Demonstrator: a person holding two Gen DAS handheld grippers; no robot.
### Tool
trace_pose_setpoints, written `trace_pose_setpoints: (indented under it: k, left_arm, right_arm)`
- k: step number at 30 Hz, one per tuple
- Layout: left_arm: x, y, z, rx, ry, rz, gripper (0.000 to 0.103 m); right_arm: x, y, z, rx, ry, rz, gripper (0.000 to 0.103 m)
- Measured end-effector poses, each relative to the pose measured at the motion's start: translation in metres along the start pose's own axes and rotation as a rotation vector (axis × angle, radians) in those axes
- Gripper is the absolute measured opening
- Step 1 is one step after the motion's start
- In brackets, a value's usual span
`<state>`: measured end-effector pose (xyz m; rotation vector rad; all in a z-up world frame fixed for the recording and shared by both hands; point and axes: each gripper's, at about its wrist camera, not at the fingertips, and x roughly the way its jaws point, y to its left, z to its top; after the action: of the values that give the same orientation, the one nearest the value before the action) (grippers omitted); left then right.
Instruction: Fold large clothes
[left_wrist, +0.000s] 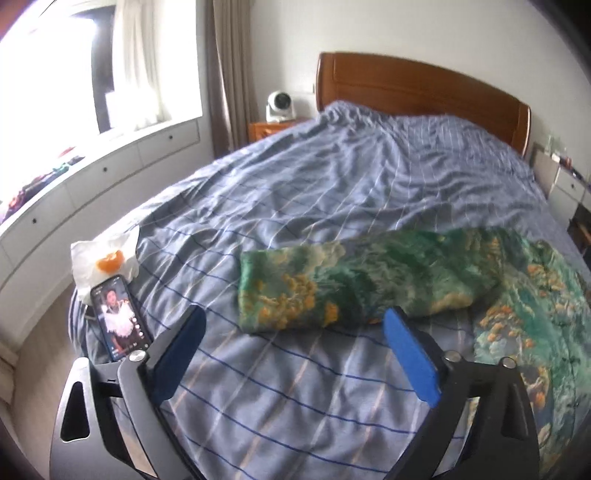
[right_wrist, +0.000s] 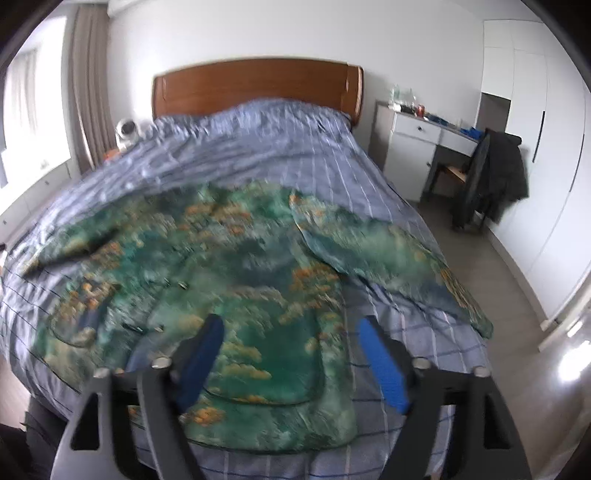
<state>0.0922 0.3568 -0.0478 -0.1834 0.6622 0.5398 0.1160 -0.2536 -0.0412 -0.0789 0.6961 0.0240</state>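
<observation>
A large green shirt with orange and yellow print (right_wrist: 221, 258) lies spread on the blue striped bed cover (right_wrist: 258, 147), its sleeves out to either side. In the left wrist view its left sleeve (left_wrist: 332, 280) stretches across the bed, just beyond my left gripper (left_wrist: 295, 317). That gripper hangs open over bare cover with nothing between its blue pads. My right gripper (right_wrist: 291, 325) is open too, hovering above the shirt's lower front near the hem. The other sleeve (right_wrist: 388, 258) reaches toward the bed's right edge.
A lit phone (left_wrist: 120, 317) and a white tissue with an orange peel (left_wrist: 107, 258) sit at the bed's left corner. A wooden headboard (left_wrist: 424, 85) and a small fan (left_wrist: 279, 105) stand behind. A white desk (right_wrist: 424, 136) and a chair with a dark jacket (right_wrist: 495, 177) are at the right.
</observation>
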Motion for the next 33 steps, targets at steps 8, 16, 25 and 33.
trace_pose_setpoints:
  k: [8,16,25,33]
  left_arm:
    - [-0.019,-0.070,-0.020,0.074,0.012,-0.035,0.099]
    - [-0.038,-0.143,-0.033,0.117,0.071,-0.203,0.099]
    - [-0.037,-0.191,-0.064,0.219,0.134,-0.254,0.099]
    - [-0.049,-0.216,-0.074,0.317,0.142,-0.293,0.100]
  right_arm:
    - [0.011,-0.008,-0.005,-0.036,0.044,-0.165,0.081]
    - [0.008,-0.019,-0.004,-0.075,0.033,-0.282,0.081]
    - [0.005,-0.029,-0.001,-0.078,0.012,-0.343,0.081]
    - [0.007,-0.032,0.000,-0.094,0.013,-0.378,0.081]
